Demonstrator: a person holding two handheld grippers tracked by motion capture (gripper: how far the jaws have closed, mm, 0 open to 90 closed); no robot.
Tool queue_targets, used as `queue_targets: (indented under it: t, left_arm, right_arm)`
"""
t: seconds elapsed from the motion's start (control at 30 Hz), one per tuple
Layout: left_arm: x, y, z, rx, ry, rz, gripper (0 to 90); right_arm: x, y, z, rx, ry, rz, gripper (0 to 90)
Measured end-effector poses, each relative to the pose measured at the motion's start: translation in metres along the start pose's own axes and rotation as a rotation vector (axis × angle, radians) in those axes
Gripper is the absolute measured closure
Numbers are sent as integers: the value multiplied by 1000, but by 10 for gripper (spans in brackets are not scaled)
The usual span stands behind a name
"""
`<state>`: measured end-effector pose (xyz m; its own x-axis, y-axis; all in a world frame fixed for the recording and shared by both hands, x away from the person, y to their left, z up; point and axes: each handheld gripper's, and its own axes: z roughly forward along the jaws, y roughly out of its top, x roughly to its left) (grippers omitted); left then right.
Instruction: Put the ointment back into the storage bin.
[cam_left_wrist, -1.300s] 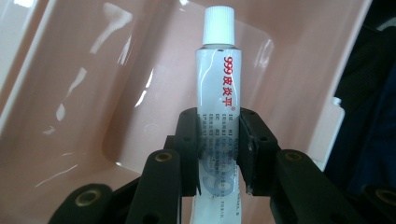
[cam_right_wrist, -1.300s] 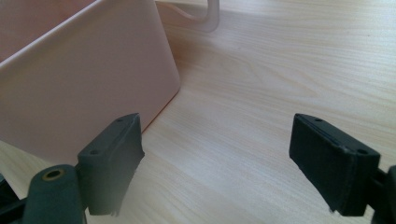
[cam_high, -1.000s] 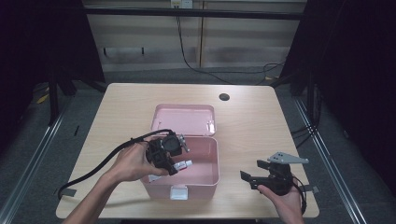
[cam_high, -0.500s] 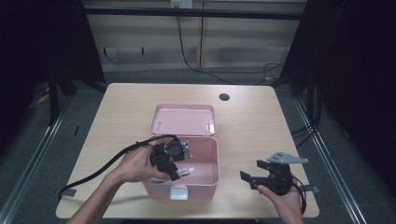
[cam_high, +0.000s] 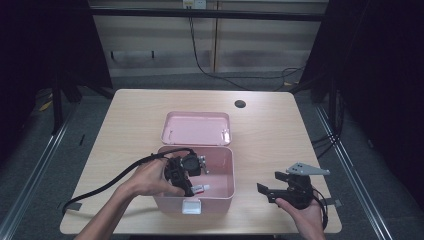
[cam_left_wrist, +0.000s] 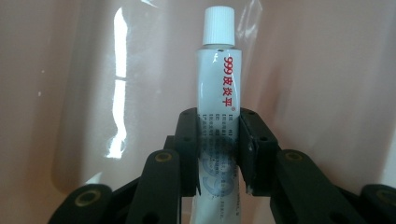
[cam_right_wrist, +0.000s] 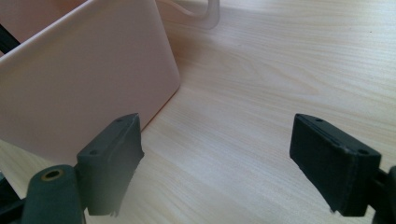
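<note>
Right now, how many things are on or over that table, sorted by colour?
Pink: 2, the open box and its lid.
White: 1, the capped tube in the left tool.
Black: 2, both tools, left and right.
Total: 5.

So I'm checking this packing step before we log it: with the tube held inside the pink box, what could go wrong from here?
The left gripper clamps the white tube on its soft body, so a hard squeeze might dent it or press paste toward the cap. The tube sits close to the pink box wall; it could scrape or catch there. The right gripper hangs open beside the box, not steadying it, so the box might slide.
</note>
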<state>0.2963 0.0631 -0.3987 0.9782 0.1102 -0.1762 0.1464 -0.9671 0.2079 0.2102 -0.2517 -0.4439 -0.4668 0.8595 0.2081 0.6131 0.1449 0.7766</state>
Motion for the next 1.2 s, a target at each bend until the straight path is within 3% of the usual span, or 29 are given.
queue_targets:
  t: [0.37, 0.67, 1.2]
  left_arm:
    - [2, 2, 8, 19, -3, 12, 713]
    - [6, 3, 18, 57, -46, 1, 712]
    - [11, 5, 20, 83, -72, -12, 710]
  right_arm:
    - [0, 0, 0, -1, 1, 0, 162]
    - [0, 0, 0, 0, 1, -2, 161]
    - [0, 0, 0, 12, -1, 3, 162]
